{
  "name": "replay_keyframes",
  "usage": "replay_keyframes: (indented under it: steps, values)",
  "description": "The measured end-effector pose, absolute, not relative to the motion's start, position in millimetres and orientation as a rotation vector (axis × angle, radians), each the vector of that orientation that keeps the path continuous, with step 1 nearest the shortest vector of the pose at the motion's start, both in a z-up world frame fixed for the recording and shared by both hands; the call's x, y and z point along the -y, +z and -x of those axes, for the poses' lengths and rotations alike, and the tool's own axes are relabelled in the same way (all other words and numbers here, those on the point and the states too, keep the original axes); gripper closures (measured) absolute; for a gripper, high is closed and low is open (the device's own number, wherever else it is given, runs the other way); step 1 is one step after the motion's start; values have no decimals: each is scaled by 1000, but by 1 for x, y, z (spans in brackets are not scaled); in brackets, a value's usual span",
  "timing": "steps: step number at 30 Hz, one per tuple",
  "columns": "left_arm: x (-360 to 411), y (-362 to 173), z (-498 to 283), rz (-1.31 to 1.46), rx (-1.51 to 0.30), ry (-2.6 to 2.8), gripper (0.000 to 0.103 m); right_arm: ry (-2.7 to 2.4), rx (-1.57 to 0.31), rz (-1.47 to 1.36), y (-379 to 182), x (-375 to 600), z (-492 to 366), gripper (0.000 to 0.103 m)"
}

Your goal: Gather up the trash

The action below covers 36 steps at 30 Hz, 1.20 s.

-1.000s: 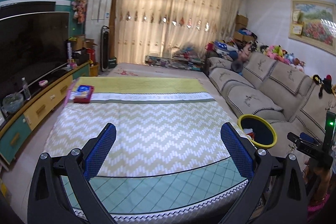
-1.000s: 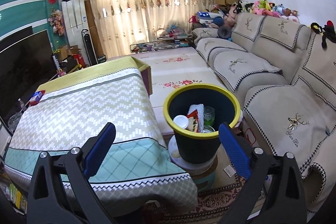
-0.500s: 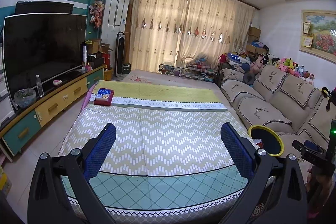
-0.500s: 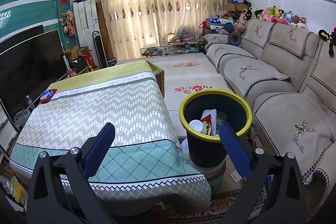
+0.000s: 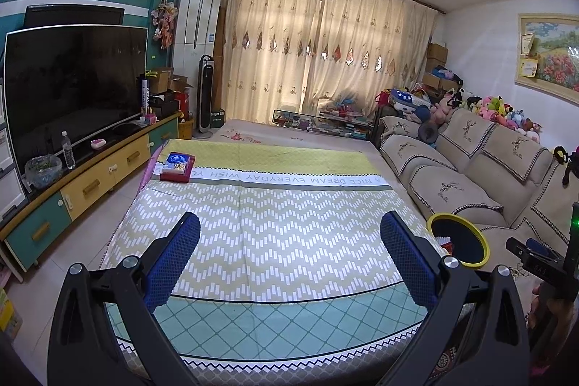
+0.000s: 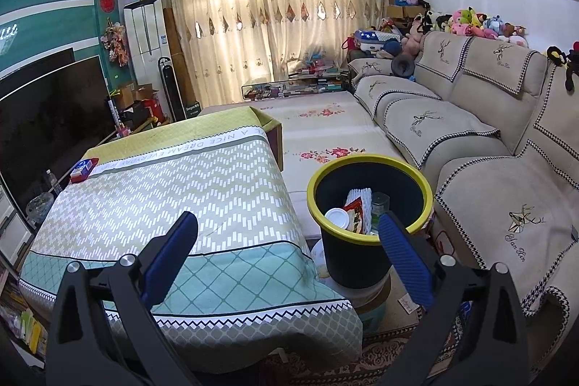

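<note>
A black bin with a yellow rim (image 6: pixel 369 165) stands between the covered table and the sofa; it also shows in the left wrist view (image 5: pixel 456 219). It holds trash (image 6: pixel 356 210): a white lid, a red wrapper, white foam netting and a clear cup. My right gripper (image 6: pixel 287 241) is open and empty, above the table's near right corner, left of the bin. My left gripper (image 5: pixel 289 254) is open and empty over the near end of the table. A red and blue box (image 5: pixel 176 166) lies at the table's far left corner and shows in the right wrist view (image 6: pixel 84 169).
The table wears a zigzag cloth (image 5: pixel 275 223). A beige sofa (image 6: pixel 470 140) runs along the right. A TV (image 5: pixel 72 85) stands on a low cabinet (image 5: pixel 90 179) at the left, with a water bottle (image 5: pixel 68 154). The other gripper's handle (image 5: pixel 542 263) shows at right.
Both grippers have pulled back and tilted up, so the table and bin look farther and lower. Both stay open and empty.
</note>
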<state>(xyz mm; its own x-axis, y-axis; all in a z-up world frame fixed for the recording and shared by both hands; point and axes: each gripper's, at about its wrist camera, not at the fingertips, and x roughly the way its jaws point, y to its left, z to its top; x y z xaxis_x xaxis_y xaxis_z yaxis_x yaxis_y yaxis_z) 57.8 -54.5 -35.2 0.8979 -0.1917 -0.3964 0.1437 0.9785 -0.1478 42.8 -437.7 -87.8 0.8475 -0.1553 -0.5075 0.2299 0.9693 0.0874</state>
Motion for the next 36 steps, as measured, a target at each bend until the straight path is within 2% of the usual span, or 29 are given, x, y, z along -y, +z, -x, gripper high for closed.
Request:
replay_keyframes:
  steps: [36]
  values:
    - [54,-49,-74,119,-470,-176,5,-179,-556,-159,-98,432,-54,7]
